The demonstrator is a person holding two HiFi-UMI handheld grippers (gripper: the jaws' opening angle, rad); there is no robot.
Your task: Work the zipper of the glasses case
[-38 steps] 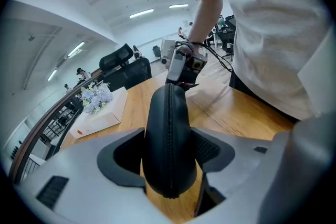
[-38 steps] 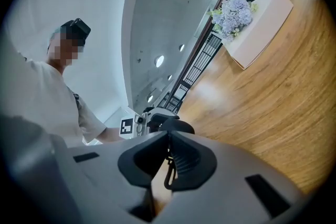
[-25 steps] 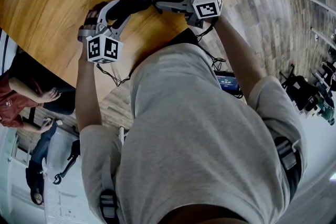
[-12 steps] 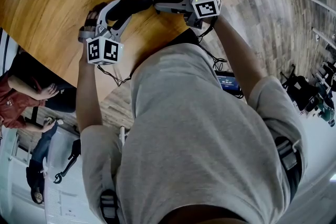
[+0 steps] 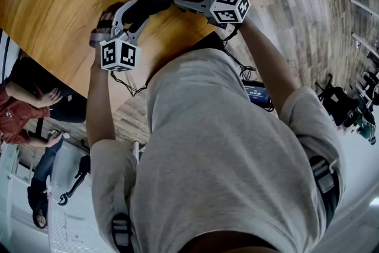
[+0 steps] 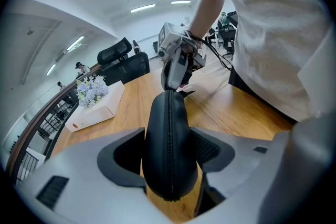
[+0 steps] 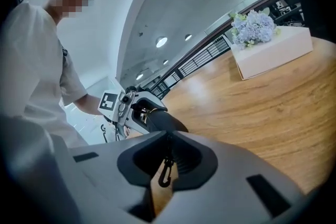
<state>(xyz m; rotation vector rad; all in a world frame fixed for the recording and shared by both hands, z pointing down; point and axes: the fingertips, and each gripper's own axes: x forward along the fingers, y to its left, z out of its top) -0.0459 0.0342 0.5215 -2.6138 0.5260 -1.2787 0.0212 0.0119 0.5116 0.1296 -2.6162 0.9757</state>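
Over the counter (image 5: 53,3), we are clamping the glasses case (image 6: 168,128) in the left hand-held gripper (image 5: 130,15). The right hand-held gripper (image 7: 167,140), just closing onto the zipper pull (image 7: 166,171), should draw straight.

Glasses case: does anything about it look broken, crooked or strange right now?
Nothing looks damaged. The black glasses case stands on edge, zipper seam up, clamped in the left gripper. The right gripper, whose jaws have just been closing, pinches the zipper pull at the case's far end. The visible zipper is closed and straight.
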